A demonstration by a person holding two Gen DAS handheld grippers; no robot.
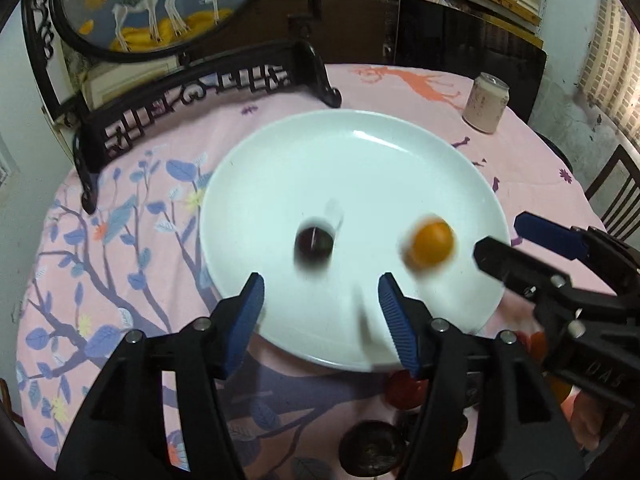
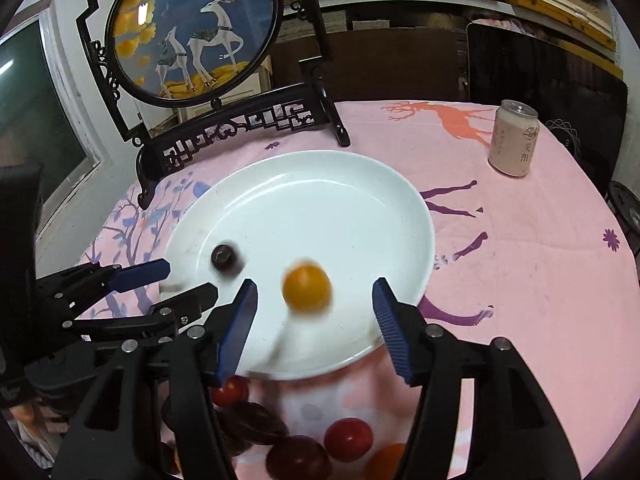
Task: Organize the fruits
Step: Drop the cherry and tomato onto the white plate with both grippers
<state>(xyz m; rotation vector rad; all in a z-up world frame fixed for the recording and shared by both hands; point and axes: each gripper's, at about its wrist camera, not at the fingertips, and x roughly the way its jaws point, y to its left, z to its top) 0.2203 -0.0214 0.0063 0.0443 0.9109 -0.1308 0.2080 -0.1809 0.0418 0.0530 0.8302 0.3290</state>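
Waiting is paying off: both the left gripper (image 1: 320, 300) and right gripper (image 2: 314, 312) are hanging released while the orange fruit (image 2: 307, 292) and dark fruit (image 1: 314, 245) are blurring on the white plate (image 2: 320, 184); letting them settle seems wise.

Home: clothed table (image 2: 540, 264), deer screen (image 2: 192, 28)

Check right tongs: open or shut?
Open. Right tongs gape wide, nothing gripped; the orange fruit sits blurred on the white plate.
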